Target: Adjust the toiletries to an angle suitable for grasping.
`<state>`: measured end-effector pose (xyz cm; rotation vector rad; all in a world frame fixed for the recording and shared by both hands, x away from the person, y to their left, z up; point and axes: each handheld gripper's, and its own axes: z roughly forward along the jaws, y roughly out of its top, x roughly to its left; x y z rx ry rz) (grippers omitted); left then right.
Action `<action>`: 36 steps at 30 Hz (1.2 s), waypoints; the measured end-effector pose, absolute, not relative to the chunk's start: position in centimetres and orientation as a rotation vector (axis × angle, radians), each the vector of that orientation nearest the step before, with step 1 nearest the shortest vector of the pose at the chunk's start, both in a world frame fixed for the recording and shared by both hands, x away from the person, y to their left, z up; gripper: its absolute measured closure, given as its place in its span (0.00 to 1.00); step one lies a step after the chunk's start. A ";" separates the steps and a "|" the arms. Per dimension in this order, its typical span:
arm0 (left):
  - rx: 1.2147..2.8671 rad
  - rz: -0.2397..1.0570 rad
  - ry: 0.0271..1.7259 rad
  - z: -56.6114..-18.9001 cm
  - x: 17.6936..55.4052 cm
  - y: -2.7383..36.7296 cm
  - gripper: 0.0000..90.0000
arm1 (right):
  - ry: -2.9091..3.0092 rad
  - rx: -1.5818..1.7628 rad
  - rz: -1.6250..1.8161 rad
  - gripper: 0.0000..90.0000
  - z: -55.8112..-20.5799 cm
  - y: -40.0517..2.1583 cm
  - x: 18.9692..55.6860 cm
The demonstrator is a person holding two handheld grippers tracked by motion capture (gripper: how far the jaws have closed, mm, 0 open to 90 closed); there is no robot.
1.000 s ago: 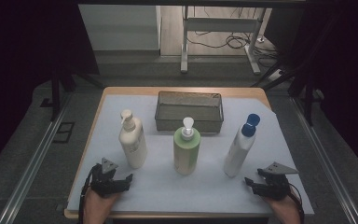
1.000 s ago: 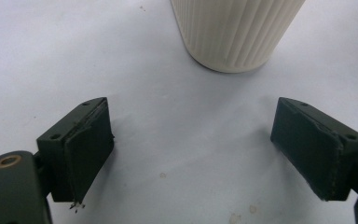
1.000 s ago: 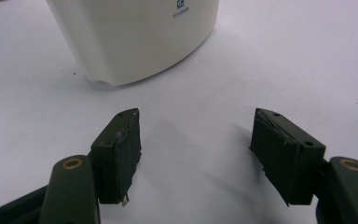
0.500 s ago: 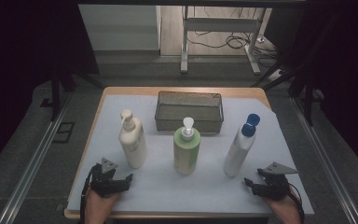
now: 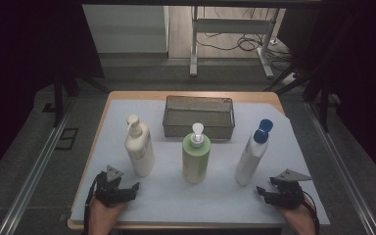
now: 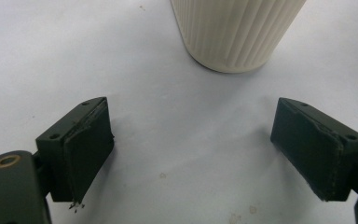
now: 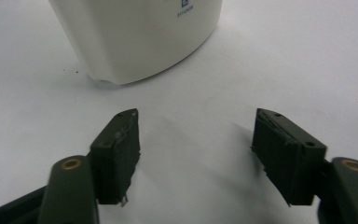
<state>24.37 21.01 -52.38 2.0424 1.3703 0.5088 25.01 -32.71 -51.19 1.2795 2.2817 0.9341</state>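
Ribbed matt cream plastic on pump bottle (image 6: 237, 32); smooth glossy white plastic on blue-capped bottle (image 7: 137, 35); dark wire mesh basket (image 5: 199, 117); matt white sheet (image 5: 284, 147) over wooden table (image 5: 127, 95).

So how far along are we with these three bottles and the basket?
Nothing looks done: the cream pump bottle, green pump bottle and blue-capped bottle all stand on the white mat, with nothing visible inside the wire basket. The left gripper and right gripper sit open near the outer bottles, gripping nothing. Every bottle is untouched.
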 end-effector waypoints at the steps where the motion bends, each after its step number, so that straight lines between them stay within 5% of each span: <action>1: 2.042 0.509 1.370 -52.4 24.4 21.0 0.14 | 2.282 1.284 0.936 0.39 -51.1 -32.7 25.0; 16: 2.042 0.509 1.370 -52.4 24.4 21.0 0.14 | 2.320 1.225 1.022 0.57 -49.7 -31.3 24.0; 28: 2.042 0.510 1.370 -52.4 24.4 21.0 0.14 | 2.333 1.167 1.106 0.98 -49.0 -29.9 23.5; 36: 2.041 0.511 1.369 -52.4 24.3 21.0 0.14 | 2.309 1.165 1.107 0.99 -48.8 -28.5 23.6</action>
